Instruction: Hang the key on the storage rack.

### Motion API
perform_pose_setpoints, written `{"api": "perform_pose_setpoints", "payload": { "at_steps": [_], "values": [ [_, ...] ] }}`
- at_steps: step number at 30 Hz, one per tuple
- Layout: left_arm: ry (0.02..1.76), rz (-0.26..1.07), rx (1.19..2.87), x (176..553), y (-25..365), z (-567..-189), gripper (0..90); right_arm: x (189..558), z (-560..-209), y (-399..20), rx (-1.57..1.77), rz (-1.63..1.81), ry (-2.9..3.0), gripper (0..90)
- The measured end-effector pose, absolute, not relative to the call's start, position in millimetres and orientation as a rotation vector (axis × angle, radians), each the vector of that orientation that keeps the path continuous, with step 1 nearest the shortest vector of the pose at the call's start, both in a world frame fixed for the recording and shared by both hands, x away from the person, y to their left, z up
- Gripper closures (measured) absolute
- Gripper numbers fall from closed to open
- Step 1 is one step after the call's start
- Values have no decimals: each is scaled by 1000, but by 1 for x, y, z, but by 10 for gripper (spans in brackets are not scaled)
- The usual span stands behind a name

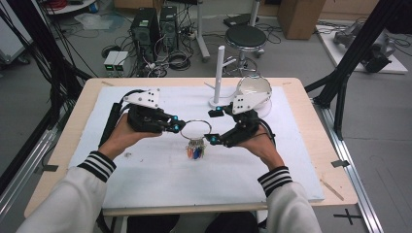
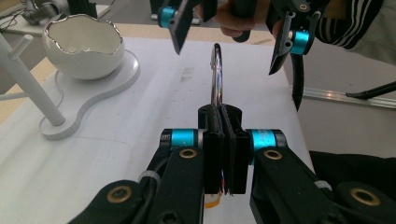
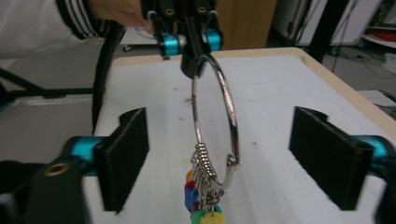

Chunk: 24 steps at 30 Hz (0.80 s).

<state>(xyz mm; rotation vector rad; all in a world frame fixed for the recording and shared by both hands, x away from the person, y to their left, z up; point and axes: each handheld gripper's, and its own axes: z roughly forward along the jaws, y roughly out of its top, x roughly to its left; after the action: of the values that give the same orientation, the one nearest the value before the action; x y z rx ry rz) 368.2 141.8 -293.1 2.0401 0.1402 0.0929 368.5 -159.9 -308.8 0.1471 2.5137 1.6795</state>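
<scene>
Nearest, at the bottom of the high view: two striped sleeve cuffs, a hand behind each set of tongs, above the white mat (image 1: pixel 145 174) on the wooden worktop (image 1: pixel 320 145). At mid-mat, a large metal ring (image 1: pixel 196 129) held off the surface, with a bunch of small coloured tags (image 1: pixel 195 150) dangling from its lower edge. Left tongs (image 1: pixel 176 125) closed tight on the ring's left side; in the left gripper view, jaws pressed together with the ring (image 2: pixel 216 74) edge-on, rising straight out between them. Right tongs (image 1: pixel 214 127) spread wide, jaws standing apart on either side of the ring's right side, touching nothing; in the right gripper view, the ring (image 3: pixel 215 112) upright in the gap between the two black pads, tags (image 3: pixel 203 196) in red, blue, yellow and green hanging at the bottom, the left tongs (image 3: pixel 192 42) clamped on the ring's far top. Farther back on the mat, just behind the right tongs, a white stand with an upright peg (image 1: pixel 218 73) and, beside it on the same base, a white eggshell-shaped bowl (image 1: pixel 253 87) with a metallic rim. Beyond the worktop, on the floor: a round black stool (image 1: pixel 246 37), computer towers (image 1: pixel 154 26) and tangled cables.
</scene>
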Motion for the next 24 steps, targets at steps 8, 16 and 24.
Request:
{"api": "perform_pose_setpoints", "payload": {
  "at_steps": [8,16,24],
  "values": [
    [124,84,2058,366,139,-295,874,370,-310,-153,130,1633,2584,406],
    [129,77,2053,366,140,-300,874,371,-309,-153,105,1605,2607,598],
    [139,67,2053,367,143,-305,874,372,-309,-149,55,1541,2604,796]
  ]
}}
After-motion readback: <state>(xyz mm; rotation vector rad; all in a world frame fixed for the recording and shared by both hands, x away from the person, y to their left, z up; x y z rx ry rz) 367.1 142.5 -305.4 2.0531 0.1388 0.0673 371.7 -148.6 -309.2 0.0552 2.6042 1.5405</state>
